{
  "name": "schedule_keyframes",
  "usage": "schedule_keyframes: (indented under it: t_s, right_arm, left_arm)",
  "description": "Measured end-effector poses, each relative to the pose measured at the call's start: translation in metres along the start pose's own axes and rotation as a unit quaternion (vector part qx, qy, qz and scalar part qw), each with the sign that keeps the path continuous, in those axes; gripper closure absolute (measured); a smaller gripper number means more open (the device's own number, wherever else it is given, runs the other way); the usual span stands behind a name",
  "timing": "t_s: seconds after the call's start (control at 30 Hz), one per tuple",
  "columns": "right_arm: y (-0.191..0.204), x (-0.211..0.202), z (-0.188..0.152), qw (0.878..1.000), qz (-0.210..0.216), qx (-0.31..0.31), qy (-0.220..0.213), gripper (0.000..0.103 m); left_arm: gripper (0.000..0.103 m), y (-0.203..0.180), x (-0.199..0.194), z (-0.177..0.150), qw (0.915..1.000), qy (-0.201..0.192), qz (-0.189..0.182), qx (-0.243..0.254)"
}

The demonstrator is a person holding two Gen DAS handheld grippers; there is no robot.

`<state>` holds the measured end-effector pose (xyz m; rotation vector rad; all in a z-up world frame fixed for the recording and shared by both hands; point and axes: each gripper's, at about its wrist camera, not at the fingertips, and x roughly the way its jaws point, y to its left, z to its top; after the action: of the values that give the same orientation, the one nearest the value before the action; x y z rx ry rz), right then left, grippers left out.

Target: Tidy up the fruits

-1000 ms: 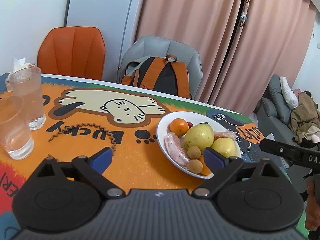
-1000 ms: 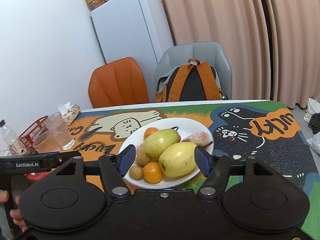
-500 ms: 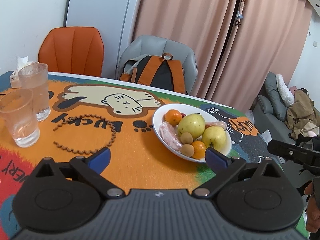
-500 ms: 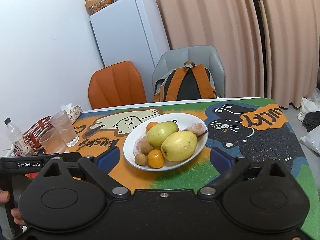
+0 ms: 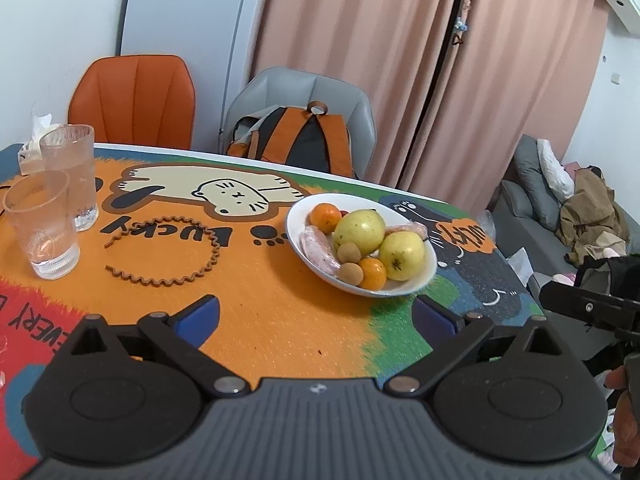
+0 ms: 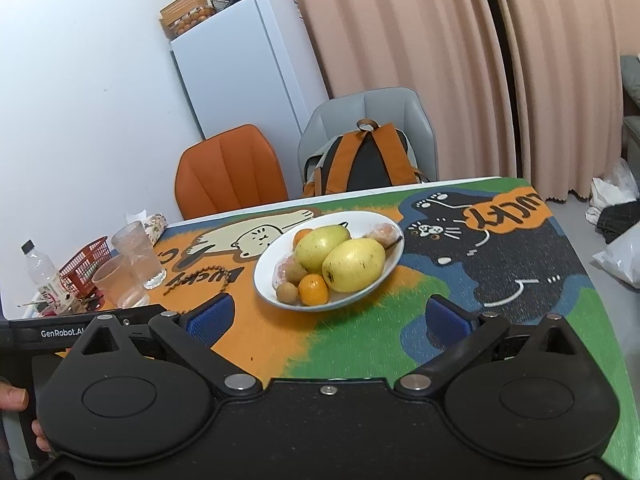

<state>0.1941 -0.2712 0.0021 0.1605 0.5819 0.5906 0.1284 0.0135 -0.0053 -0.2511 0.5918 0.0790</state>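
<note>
A white bowl (image 5: pixel 424 280) (image 6: pixel 264 276) stands on the cartoon-print table mat. It holds two yellow-green pears (image 5: pixel 359 231) (image 6: pixel 354 265), two small oranges (image 5: pixel 373 273) (image 6: pixel 314 289), brown longans (image 5: pixel 351 273) (image 6: pixel 287 292) and wrapped pink pieces (image 5: pixel 318 249). My left gripper (image 5: pixel 316 314) is open and empty, held back from the bowl near the table's front edge. My right gripper (image 6: pixel 327 317) is open and empty, also short of the bowl.
Two clear glasses (image 5: pixel 44 224) (image 6: pixel 138 254) stand at the left. A brown wavy hair band (image 5: pixel 168 256) lies on the mat. A red basket (image 6: pixel 84 264) and a bottle (image 6: pixel 40 272) sit at the far left. Chairs with a backpack (image 5: pixel 304 140) stand behind.
Both grippers have pulled back from the bowl, which now looks smaller and farther away. The right gripper's jaws have opened wider. The fruit has not moved.
</note>
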Motion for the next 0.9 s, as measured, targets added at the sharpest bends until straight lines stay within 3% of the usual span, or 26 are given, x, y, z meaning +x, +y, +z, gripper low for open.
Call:
schedule_keyframes:
  t_s: [0.9]
  right_arm:
    - [0.030,-0.068,-0.017,0.999,0.001,-0.034,-0.020,0.000]
  left_arm:
    - [0.000,-0.008,-0.065,-0.029,0.9990,-0.019,0.001,0.041]
